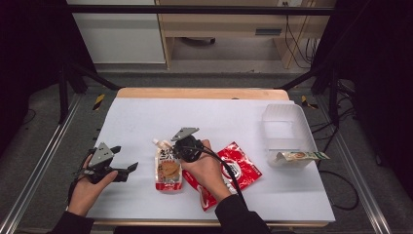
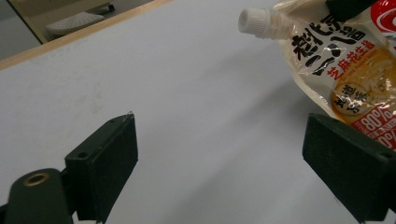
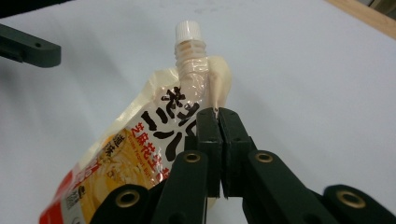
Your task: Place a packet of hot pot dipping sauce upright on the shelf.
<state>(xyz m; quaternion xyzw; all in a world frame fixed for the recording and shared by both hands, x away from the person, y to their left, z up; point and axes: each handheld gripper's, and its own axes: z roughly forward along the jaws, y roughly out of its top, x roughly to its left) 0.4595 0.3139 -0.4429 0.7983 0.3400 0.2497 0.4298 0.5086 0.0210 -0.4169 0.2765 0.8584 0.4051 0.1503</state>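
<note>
A cream spout pouch (image 1: 168, 169) with a white screw cap, black lettering and a red lower band lies left of the table's middle. My right gripper (image 1: 176, 152) is shut on it. In the right gripper view the jaws (image 3: 217, 116) pinch the pouch (image 3: 140, 140) at its upper edge beside the spout, and the capped end hangs a little off the table. My left gripper (image 1: 125, 157) rests near the table's left front edge, open, with only white tabletop between its jaws (image 2: 219, 135). The pouch (image 2: 345, 60) shows to its upper right, apart from it.
A red and white flat packet (image 1: 241, 168) lies under the right hand. A clear plastic bin (image 1: 287, 127) stands at the right, and a beige and green packet (image 1: 299, 156) lies across its near rim. The white tabletop (image 1: 209, 117) ends in a wooden strip at the back.
</note>
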